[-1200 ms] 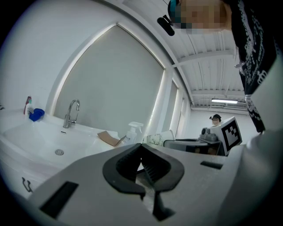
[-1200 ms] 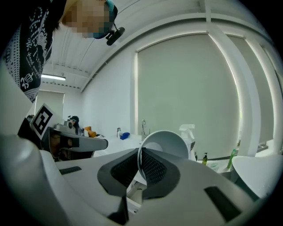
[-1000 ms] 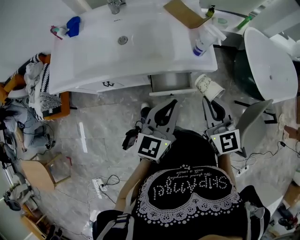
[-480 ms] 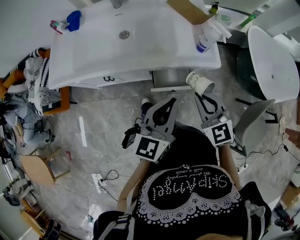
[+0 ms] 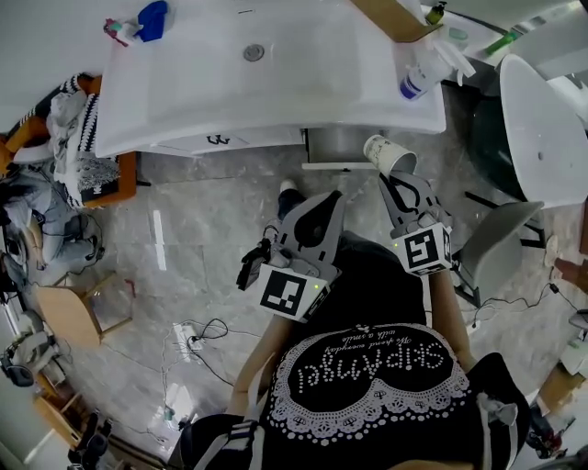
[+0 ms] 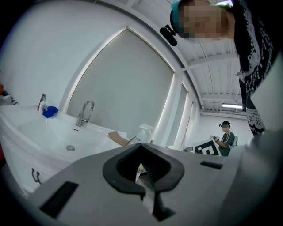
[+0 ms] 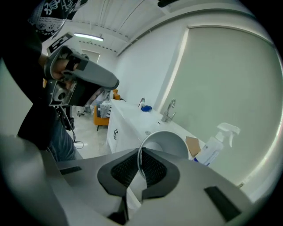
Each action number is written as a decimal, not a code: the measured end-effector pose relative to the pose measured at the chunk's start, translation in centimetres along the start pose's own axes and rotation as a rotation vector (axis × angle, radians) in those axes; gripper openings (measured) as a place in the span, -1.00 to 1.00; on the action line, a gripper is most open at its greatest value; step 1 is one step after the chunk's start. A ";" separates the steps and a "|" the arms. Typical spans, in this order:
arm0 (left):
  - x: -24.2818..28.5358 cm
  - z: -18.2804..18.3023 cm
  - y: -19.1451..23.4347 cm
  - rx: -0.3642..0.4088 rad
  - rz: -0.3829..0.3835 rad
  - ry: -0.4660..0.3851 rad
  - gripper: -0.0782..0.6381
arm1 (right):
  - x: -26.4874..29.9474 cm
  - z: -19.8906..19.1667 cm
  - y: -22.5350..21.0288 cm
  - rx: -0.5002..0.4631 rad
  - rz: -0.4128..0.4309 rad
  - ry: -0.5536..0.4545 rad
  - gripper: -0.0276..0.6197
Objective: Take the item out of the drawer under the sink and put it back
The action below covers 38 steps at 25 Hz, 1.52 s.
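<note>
In the head view a white paper cup (image 5: 386, 153) lies tilted, mouth toward the vanity, with my right gripper (image 5: 397, 180) shut on its rim. The cup hangs just right of the open grey drawer (image 5: 337, 147) under the white sink (image 5: 266, 83). The right gripper view shows the cup's (image 7: 169, 142) thin wall pinched between the pads of my right gripper (image 7: 140, 164). My left gripper (image 5: 329, 207) is lower, in front of the drawer over the floor, its jaws together with nothing in them. In its own view my left gripper (image 6: 141, 154) looks toward the sink (image 6: 57, 137).
A spray bottle (image 5: 420, 77), a piece of cardboard (image 5: 390, 14) and a blue item (image 5: 152, 18) are on the sink top. A white toilet (image 5: 542, 119) and a grey chair (image 5: 496, 243) stand right. An orange seat with clothes (image 5: 78, 156) is left; cables (image 5: 207, 340) cross the floor.
My right gripper has carried the cup left and closer to the open drawer. The left gripper has hardly moved in front of me.
</note>
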<state>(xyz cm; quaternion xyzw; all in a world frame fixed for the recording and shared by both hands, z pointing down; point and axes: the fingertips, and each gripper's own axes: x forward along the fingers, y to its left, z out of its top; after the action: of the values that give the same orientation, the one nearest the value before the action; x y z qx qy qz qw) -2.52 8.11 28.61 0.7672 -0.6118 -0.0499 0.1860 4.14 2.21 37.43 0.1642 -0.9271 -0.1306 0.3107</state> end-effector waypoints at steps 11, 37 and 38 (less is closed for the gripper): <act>-1.5 0.0 0.8 -0.044 0.038 -0.035 -0.77 | 4.4 -3.4 2.5 -0.087 0.123 0.081 -0.84; -2.1 0.0 0.3 0.025 0.030 0.088 -0.77 | 18.1 -15.3 3.9 -0.124 0.313 0.339 -0.84; -2.0 0.0 0.3 0.015 0.027 0.084 -0.77 | 18.5 -15.5 4.0 -0.139 0.321 0.343 -0.84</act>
<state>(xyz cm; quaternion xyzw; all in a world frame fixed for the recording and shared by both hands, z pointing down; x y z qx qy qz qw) -3.27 10.00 28.36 0.7617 -0.6140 -0.0107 0.2067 -1.06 -3.42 60.63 0.0127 -0.8637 -0.1131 0.4910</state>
